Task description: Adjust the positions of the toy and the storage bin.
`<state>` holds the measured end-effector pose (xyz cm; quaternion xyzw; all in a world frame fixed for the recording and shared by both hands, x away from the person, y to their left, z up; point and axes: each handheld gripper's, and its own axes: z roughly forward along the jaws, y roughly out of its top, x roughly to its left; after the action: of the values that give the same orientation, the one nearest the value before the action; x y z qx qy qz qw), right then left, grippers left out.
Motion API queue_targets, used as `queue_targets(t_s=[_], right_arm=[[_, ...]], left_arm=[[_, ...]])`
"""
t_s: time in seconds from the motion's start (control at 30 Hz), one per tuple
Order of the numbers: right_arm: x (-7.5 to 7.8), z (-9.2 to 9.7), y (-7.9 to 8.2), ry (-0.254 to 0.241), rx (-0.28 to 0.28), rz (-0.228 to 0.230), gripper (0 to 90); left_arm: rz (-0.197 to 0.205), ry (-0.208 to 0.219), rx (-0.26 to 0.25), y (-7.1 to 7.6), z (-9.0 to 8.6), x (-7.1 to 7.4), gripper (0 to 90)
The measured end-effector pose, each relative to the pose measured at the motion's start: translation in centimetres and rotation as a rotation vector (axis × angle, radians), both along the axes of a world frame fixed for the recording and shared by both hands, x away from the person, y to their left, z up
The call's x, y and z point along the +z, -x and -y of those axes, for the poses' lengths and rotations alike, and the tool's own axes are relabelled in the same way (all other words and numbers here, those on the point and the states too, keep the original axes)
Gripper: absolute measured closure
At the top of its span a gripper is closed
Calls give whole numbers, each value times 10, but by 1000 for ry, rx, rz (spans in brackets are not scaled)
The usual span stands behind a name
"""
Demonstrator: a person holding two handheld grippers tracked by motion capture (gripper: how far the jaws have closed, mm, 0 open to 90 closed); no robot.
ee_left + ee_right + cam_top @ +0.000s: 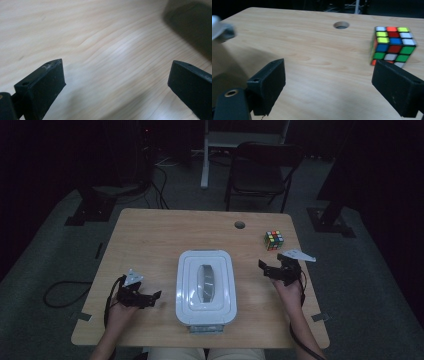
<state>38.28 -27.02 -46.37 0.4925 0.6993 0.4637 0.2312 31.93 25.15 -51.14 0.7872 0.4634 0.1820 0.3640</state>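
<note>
Sitting in the middle of the tabletop [150, 230], nearer the front edge, is a white box [205, 287] with its lid on and a grey handle along the top. Left tongs [157, 295] hover near the front left corner, just beside the box, jaws spread wide with nothing between them. Right tongs [263, 268] hover by the right edge, released and empty. A cube [273, 240] of coloured squares rests near the far right corner, apart from both.
</note>
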Motion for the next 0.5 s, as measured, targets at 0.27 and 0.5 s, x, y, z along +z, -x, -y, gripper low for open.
queue_targets(t_s=[0.27, 0.5], right_arm=[[0, 15, -39, 49, -66, -38, 115], [2, 20, -68, 68, -113, -58, 121]], left_arm=[[-14, 11, 82, 17, -30, -10, 16], [-26, 7, 120, 24, -39, -11, 16]])
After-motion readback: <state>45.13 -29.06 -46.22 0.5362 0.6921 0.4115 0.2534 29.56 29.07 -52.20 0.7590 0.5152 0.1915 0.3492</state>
